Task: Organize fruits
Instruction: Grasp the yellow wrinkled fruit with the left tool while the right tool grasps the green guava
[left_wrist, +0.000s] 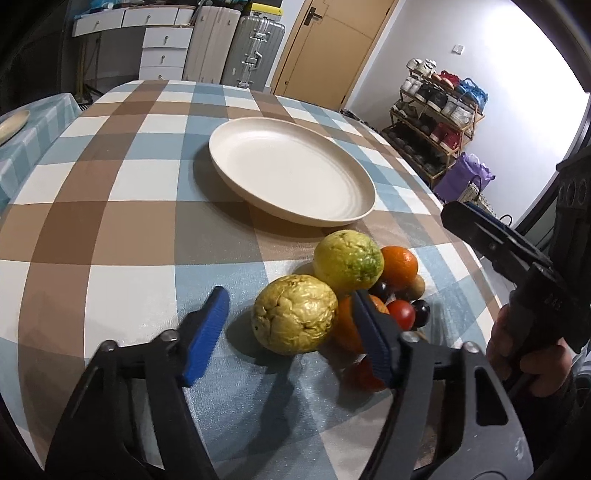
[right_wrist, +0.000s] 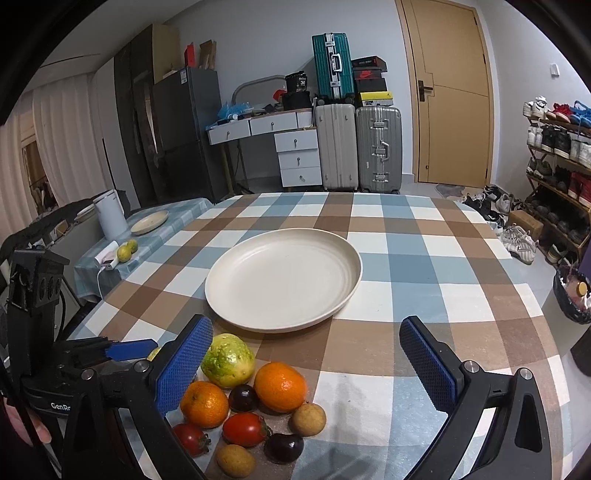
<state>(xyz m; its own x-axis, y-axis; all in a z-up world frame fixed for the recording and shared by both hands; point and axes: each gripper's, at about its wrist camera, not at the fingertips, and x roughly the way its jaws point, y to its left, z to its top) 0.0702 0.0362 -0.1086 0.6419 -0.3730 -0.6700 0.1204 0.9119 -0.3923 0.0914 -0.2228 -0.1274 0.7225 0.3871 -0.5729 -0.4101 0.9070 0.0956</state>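
A cream plate (left_wrist: 291, 170) (right_wrist: 284, 277) sits empty mid-table. Near the front edge lies a pile of fruit: a yellow guava (left_wrist: 295, 314), a green-yellow guava (left_wrist: 347, 260) (right_wrist: 228, 360), two oranges (right_wrist: 280, 386) (right_wrist: 204, 403), two tomatoes (right_wrist: 245, 428), dark plums (right_wrist: 243, 398) and small brown fruits (right_wrist: 308, 419). My left gripper (left_wrist: 291, 332) is open, its blue pads on either side of the yellow guava without touching it. My right gripper (right_wrist: 314, 369) is open and empty above the pile; it also shows at the right in the left wrist view (left_wrist: 491, 236).
The checked tablecloth (right_wrist: 424, 266) covers the round table. A side table at the left holds a small plate (right_wrist: 149, 221), a white kettle (right_wrist: 109, 218) and two limes (right_wrist: 127, 251). Suitcases, drawers and a shoe rack (right_wrist: 561, 166) stand beyond.
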